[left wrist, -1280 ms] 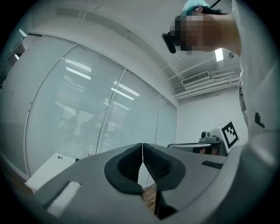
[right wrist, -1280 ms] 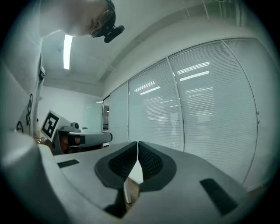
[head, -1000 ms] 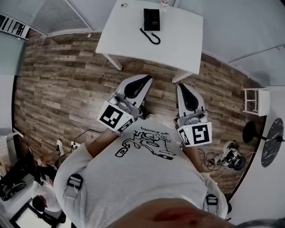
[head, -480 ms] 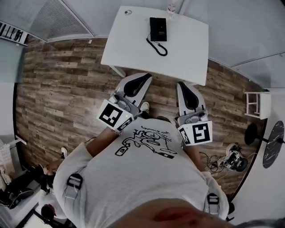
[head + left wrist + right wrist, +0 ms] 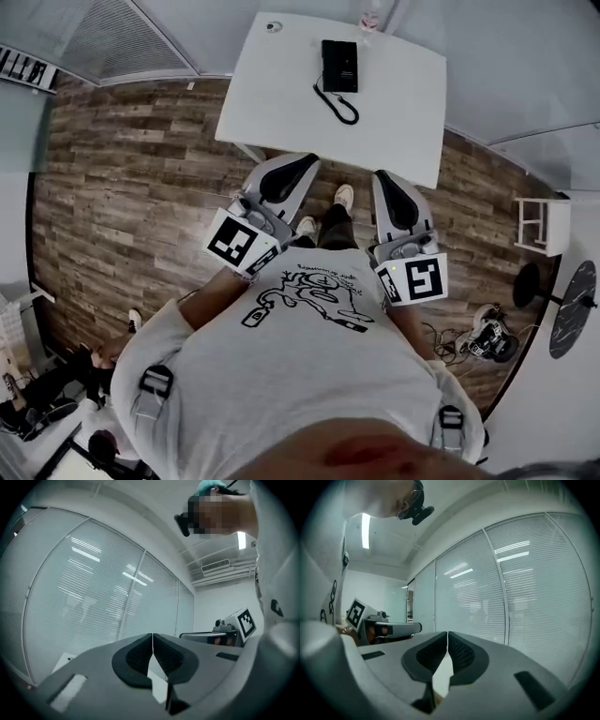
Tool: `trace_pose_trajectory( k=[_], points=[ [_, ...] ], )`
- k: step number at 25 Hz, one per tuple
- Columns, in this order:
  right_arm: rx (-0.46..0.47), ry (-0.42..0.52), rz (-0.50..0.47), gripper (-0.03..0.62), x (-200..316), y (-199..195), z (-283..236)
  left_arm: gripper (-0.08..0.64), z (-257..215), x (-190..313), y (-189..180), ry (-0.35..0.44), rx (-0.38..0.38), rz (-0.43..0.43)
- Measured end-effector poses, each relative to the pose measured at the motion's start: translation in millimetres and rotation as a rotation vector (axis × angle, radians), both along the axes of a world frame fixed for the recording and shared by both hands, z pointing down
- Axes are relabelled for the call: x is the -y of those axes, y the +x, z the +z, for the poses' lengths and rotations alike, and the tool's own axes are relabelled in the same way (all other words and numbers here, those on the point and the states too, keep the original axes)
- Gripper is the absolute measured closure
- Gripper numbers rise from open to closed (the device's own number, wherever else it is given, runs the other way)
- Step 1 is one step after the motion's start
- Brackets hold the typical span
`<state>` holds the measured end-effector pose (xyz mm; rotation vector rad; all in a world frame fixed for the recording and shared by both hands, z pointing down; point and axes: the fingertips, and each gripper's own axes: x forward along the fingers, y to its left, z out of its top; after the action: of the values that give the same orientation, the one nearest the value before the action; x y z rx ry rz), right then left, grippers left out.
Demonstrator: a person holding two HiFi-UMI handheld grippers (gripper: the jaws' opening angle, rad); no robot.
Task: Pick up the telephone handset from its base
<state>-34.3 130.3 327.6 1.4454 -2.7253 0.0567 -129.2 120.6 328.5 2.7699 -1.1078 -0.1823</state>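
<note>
Spotted black oblong telephone handset (image 5: 339,65) far ahead on white square table (image 5: 281,94), lengthwise near-to-far, midway between closed, empty left gripper (image 5: 307,162) and right gripper (image 5: 384,176).

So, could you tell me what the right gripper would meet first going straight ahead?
Probably the blinds; the right gripper seems to clear the table, though height is unclear.

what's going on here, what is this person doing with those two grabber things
A person in a light printed T-shirt stands on a wood-plank floor. They hold a grey two-jaw left gripper and a matching right gripper, both pointing level toward a white square table. Both grippers' jaws are shut with nothing between them. A black corded telephone lies on the table ahead, apart from both grippers. Nothing has been lifted from it yet.
</note>
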Motion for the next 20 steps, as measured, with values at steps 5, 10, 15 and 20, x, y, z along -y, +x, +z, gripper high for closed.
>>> trace_pose_trajectory(
  k=[5,10,15,20],
  points=[
    [-0.002,-0.003,-0.009,0.584,23,4,4,0.554,6,20,5,-0.011,0.009,0.000],
    [-0.011,0.004,-0.017,0.584,55,16,2,0.554,6,52,17,-0.008,0.010,0.004],
    [-0.019,0.008,-0.030,0.584,94,33,-2,0.554,2,90,37,-0.005,0.009,0.003],
    [-0.022,0.013,-0.050,0.584,136,53,-7,0.554,1,132,57,-0.010,0.019,-0.005]
  ],
)
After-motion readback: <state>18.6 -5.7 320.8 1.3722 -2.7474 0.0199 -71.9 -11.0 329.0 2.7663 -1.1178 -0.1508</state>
